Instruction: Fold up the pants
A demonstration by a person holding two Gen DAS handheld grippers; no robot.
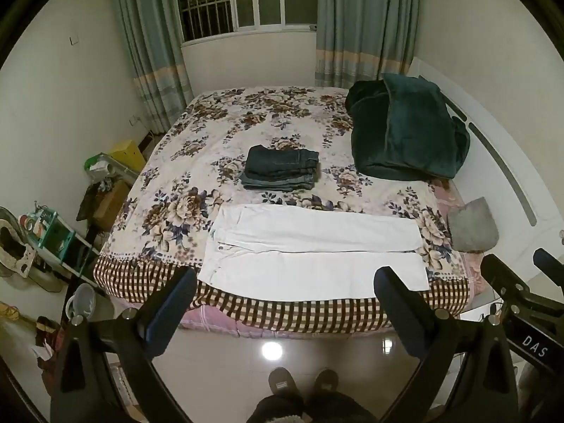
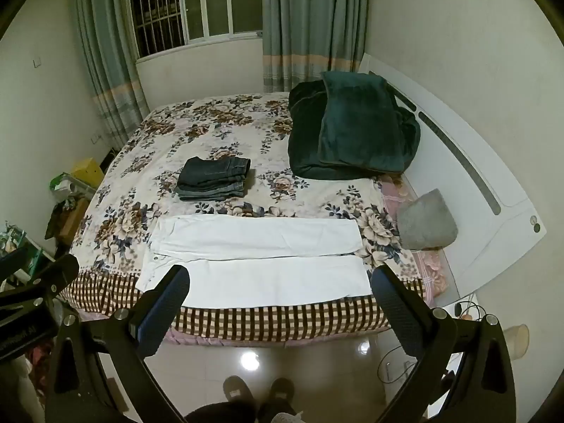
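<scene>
Pants (image 1: 317, 253) lying flat, unfolded, on bed (image 1: 211, 134); we are holding both grippers (image 1: 285, 282) (image 2: 278, 278) apart, folding not begun.

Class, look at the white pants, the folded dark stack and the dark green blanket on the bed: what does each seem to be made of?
White pants: probably woven cotton or twill; matte, smooth and lying flat.
Folded dark stack: looks like denim; blue-grey with visible seams and thick, firm folds.
Dark green blanket: likely plush fleece or velvet-like pile; soft sheen and bulky, rounded folds.
</scene>
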